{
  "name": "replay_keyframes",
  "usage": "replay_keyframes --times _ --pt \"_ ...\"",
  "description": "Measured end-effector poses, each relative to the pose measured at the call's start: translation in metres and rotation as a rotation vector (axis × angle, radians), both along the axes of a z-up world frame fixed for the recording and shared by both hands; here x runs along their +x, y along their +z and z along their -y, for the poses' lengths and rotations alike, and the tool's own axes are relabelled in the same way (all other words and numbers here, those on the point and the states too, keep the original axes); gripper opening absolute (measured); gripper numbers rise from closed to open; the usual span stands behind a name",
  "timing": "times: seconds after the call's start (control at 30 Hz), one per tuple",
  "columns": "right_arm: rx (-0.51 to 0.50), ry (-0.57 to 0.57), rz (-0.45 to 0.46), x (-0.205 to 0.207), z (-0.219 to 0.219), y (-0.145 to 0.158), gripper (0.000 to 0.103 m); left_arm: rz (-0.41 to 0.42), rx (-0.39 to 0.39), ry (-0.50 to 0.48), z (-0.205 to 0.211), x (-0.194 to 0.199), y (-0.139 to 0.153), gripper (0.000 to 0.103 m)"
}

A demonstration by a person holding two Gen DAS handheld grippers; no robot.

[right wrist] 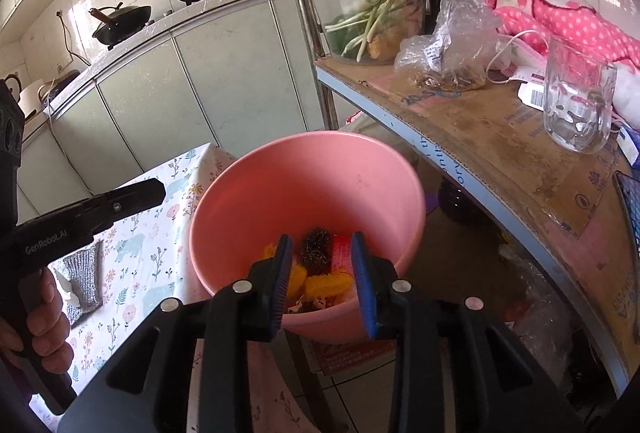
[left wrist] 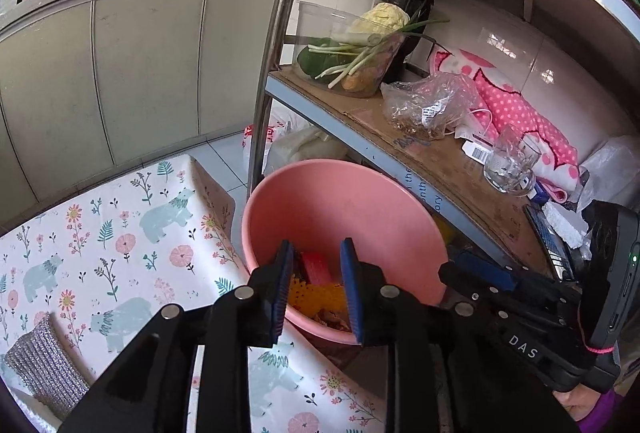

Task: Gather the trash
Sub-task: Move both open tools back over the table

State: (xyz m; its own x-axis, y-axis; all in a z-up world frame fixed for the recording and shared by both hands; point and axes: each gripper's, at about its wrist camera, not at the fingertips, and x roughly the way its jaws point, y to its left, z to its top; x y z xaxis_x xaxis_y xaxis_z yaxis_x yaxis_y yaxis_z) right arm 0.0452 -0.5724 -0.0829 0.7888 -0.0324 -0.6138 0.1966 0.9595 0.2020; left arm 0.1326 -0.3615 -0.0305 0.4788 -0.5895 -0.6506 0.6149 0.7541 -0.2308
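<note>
A pink plastic basin [left wrist: 344, 205] [right wrist: 312, 177] stands off the table's right edge, beside the shelf. It holds trash: yellow peel [right wrist: 324, 283], a dark steel-wool ball [right wrist: 316, 247] and a red wrapper [right wrist: 340, 251] [left wrist: 316, 267]. My left gripper [left wrist: 316, 285] is open and empty, over the basin's near rim. My right gripper [right wrist: 322, 281] is open and empty, also over the near rim. A silver scouring cloth [left wrist: 44, 361] [right wrist: 82, 281] lies on the floral tablecloth [left wrist: 120, 233] to the left.
A metal shelf [left wrist: 440, 161] on the right carries a clear bowl of vegetables [left wrist: 356, 49], a plastic bag [left wrist: 428, 105], a glass mug [right wrist: 578, 101] and a pink dotted cloth [left wrist: 516, 113]. Kitchen cabinets [left wrist: 140, 65] with woks stand behind. Bags lie on the floor under the shelf.
</note>
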Motion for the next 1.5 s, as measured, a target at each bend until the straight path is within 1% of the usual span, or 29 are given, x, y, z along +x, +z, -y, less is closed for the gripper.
replay_keyframes --times 0.1,0.17,0.27,0.33,0.37,0.4,0.47,0.63,0.73,0.87,1.13,1.27,1.37,1.5 --pt "-0.006 0.007 0.000 -0.005 -0.005 0.004 0.031 -0.016 -0.014 0.009 -0.007 -0.002 0.006 0.025" --pt "0.004 0.014 0.001 -0.009 -0.008 0.006 0.031 -0.027 -0.009 0.010 -0.011 -0.003 0.009 0.030" --pt "0.012 0.023 0.011 -0.016 -0.016 0.011 0.031 -0.027 -0.011 0.017 -0.019 -0.008 0.014 0.032" --pt "0.006 0.028 0.017 -0.021 -0.023 0.014 0.031 -0.022 -0.024 0.021 -0.026 -0.014 0.019 0.037" --pt "0.005 0.033 0.018 -0.022 -0.026 0.015 0.033 -0.019 -0.034 0.020 -0.029 -0.017 0.021 0.039" --pt "0.005 0.040 0.020 -0.024 -0.030 0.017 0.036 -0.013 -0.039 0.021 -0.033 -0.019 0.022 0.040" --pt "0.004 0.058 0.031 -0.028 -0.039 0.020 0.037 -0.007 -0.039 0.030 -0.038 -0.026 0.025 0.041" --pt "-0.036 0.107 0.055 -0.039 -0.066 0.026 0.038 -0.015 -0.054 0.035 -0.058 -0.044 0.027 0.042" --pt "-0.029 0.141 0.049 -0.042 -0.081 0.026 0.038 -0.013 -0.047 0.043 -0.074 -0.056 0.027 0.042" --pt "-0.026 0.197 0.044 -0.042 -0.102 0.025 0.038 0.021 -0.029 0.072 -0.103 -0.071 0.029 0.042" --pt "-0.028 0.336 0.031 -0.043 -0.145 0.023 0.038 0.006 -0.029 0.174 -0.179 -0.088 0.024 0.042" --pt "-0.044 0.437 0.017 -0.040 -0.173 0.021 0.038 0.030 0.015 0.236 -0.214 -0.098 0.019 0.042" --pt "-0.060 0.508 -0.003 -0.035 -0.195 0.020 0.038 0.017 0.035 0.275 -0.239 -0.104 0.011 0.042" --pt "-0.049 0.580 -0.034 -0.021 -0.222 0.019 0.038 -0.011 0.055 0.329 -0.266 -0.105 -0.002 0.042"
